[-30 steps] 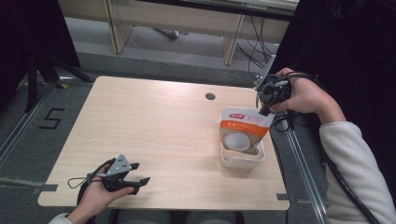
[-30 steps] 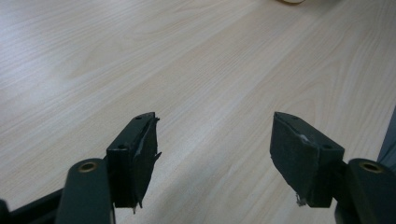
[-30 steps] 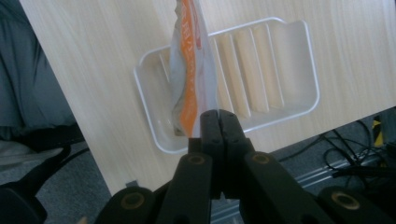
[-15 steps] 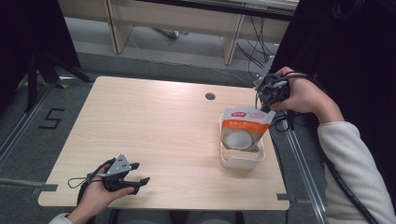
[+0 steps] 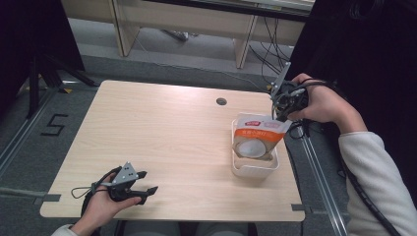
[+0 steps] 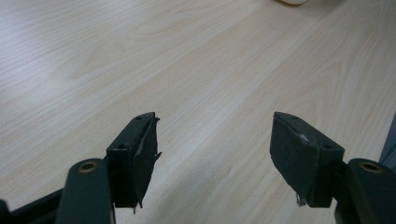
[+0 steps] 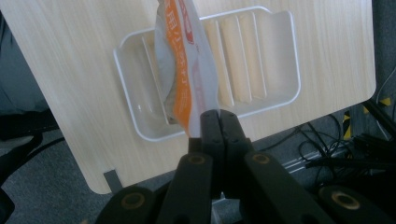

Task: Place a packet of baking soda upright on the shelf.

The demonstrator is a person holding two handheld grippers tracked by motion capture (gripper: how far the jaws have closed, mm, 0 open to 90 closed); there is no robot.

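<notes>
While the orange-and-white pouch (image 5: pixel 256 139) hangs over the white ribbed tray (image 5: pixel 254 170) by the table's (image 5: pixel 162 137) right edge | right gripper (image 5: pixel 281 114) pinches its top corner | left gripper (image 5: pixel 146 183) spread, empty, near front-left corner

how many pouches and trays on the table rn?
2 in total: 1 orange-and-white pouch, pinched at its top edge by the right gripper and hanging into the tray; 1 white ribbed tray near the table's right edge. The pouch hides part of the tray's inside.
</notes>
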